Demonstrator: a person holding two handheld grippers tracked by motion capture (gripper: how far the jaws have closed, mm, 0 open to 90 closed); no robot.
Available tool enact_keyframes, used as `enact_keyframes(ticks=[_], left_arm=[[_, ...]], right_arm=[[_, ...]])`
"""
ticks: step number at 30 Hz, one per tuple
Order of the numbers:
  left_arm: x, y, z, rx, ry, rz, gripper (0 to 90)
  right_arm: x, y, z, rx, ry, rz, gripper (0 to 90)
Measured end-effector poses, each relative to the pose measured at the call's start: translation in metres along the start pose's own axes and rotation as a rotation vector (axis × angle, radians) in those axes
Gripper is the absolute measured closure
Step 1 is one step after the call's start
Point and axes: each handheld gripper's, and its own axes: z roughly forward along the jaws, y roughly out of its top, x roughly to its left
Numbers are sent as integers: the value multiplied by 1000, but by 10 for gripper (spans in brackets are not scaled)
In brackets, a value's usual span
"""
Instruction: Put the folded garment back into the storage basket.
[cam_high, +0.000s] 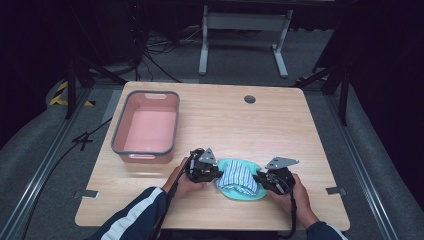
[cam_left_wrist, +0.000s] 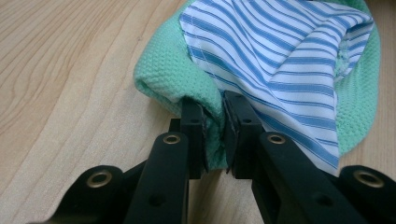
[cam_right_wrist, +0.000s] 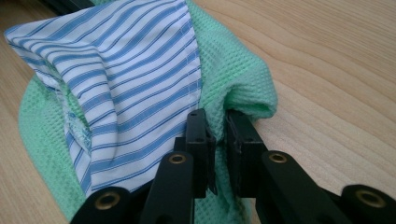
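Observation:
A green waffle-weave cloth (cam_high: 239, 192) lies near the table's front edge, with a blue-and-white striped cloth (cam_high: 239, 175) on top of it. My left gripper (cam_high: 214, 173) sits at the pile's left side, shut on a fold of the green cloth (cam_left_wrist: 215, 135); the striped cloth (cam_left_wrist: 285, 60) lies just past its jaws. My right gripper (cam_high: 260, 180) is at the pile's right side, shut on another fold of the green cloth (cam_right_wrist: 219, 126), beside the striped cloth (cam_right_wrist: 135, 79). Both pairs of jaws pinch the fabric tightly.
A pink tub with a grey rim (cam_high: 119, 131) stands at the table's left, nothing visible inside. A round cable hole (cam_high: 249, 99) sits at the back. The wooden table (cam_high: 280, 125) has bare surface behind and to the right of the cloths.

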Motion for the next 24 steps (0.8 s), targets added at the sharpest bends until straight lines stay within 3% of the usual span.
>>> enact_keyframes(ticks=[11,15,24], left_arm=[[-4,4,-5,27,14,25,825],[-4,7,-11,0,-6,25,826],[-5,9,-15,-1,7,30,826]], right_arm=[[1,2,-2,0,8,-7,813],[0,3,-4,-11,10,-8,813],[1,4,-6,-16,12,-7,814]])
